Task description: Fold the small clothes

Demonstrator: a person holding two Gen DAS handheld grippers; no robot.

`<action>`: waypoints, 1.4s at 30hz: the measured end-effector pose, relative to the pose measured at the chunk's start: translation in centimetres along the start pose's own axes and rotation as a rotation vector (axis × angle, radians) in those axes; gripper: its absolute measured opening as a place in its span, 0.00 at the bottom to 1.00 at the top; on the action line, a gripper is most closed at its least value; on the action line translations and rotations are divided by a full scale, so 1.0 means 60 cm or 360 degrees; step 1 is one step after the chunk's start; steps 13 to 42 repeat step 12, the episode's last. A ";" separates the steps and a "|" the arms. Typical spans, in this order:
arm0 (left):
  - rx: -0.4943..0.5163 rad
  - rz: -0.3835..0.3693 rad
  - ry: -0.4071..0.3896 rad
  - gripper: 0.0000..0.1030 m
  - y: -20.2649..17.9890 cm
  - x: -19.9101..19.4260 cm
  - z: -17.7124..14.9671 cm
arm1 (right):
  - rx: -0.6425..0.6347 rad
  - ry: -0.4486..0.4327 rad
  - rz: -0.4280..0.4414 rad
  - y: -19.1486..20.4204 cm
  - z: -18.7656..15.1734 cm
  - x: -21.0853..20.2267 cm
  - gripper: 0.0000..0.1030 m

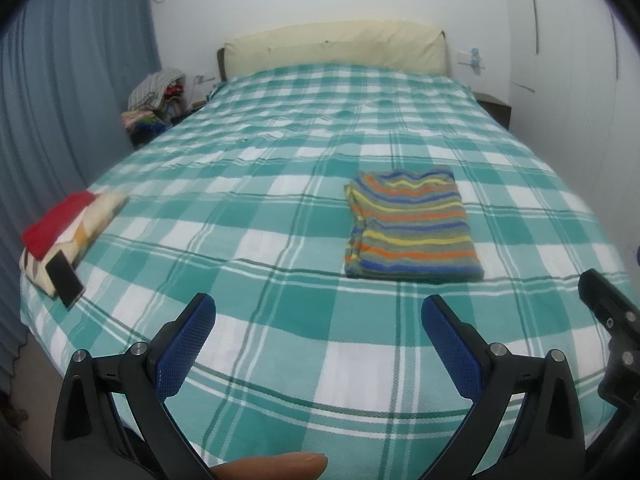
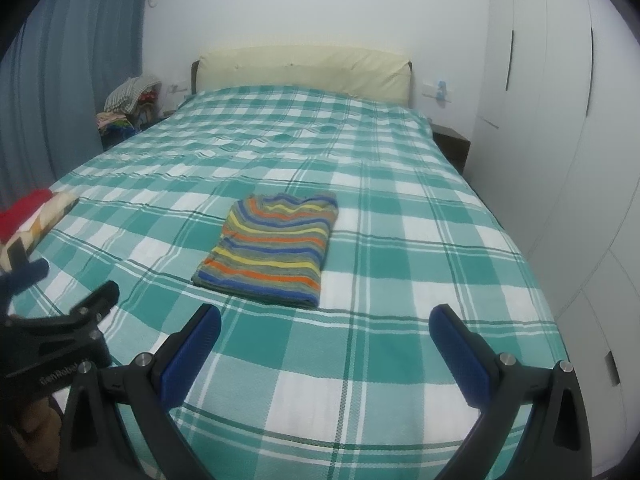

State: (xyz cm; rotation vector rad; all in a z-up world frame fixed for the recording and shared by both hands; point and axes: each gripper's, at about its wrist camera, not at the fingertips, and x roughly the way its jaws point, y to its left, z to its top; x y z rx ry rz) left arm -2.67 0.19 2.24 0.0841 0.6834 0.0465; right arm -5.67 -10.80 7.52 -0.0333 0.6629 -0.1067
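Striped garment (image 1: 412, 226) lies folded flat on the bed (image 1: 256, 184), ahead of both grippers, touching neither; from left gripper (image 1: 319, 312) it sits ahead and right; from right gripper (image 2: 325, 322) ahead and slightly left, so right looks marginally nearer, though it's close; long axis runs away from the grippers toward the headboard, stripes crosswise, short near edge facing us; both grippers spread wide, holding nothing; looks already folded, so next move probably a lift off the near edge or a shift aside; red-and-cream pile (image 1: 70, 228) with a phone (image 1: 65, 282) far left of left gripper.
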 end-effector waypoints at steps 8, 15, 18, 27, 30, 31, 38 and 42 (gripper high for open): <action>-0.0050 -0.0081 -0.0008 1.00 0.007 -0.004 -0.005 | 0.0002 0.0016 -0.0015 -0.003 -0.001 0.001 1.00; -0.0018 -0.0053 -0.0023 1.00 -0.001 -0.004 -0.005 | 0.0016 0.0022 -0.0022 -0.010 -0.001 0.005 1.00; -0.0018 -0.0053 -0.0023 1.00 -0.001 -0.004 -0.005 | 0.0016 0.0022 -0.0022 -0.010 -0.001 0.005 1.00; -0.0018 -0.0053 -0.0023 1.00 -0.001 -0.004 -0.005 | 0.0016 0.0022 -0.0022 -0.010 -0.001 0.005 1.00; -0.0018 -0.0053 -0.0023 1.00 -0.001 -0.004 -0.005 | 0.0016 0.0022 -0.0022 -0.010 -0.001 0.005 1.00; -0.0018 -0.0053 -0.0023 1.00 -0.001 -0.004 -0.005 | 0.0016 0.0022 -0.0022 -0.010 -0.001 0.005 1.00; -0.0018 -0.0053 -0.0023 1.00 -0.001 -0.004 -0.005 | 0.0016 0.0022 -0.0022 -0.010 -0.001 0.005 1.00; -0.0018 -0.0053 -0.0023 1.00 -0.001 -0.004 -0.005 | 0.0016 0.0022 -0.0022 -0.010 -0.001 0.005 1.00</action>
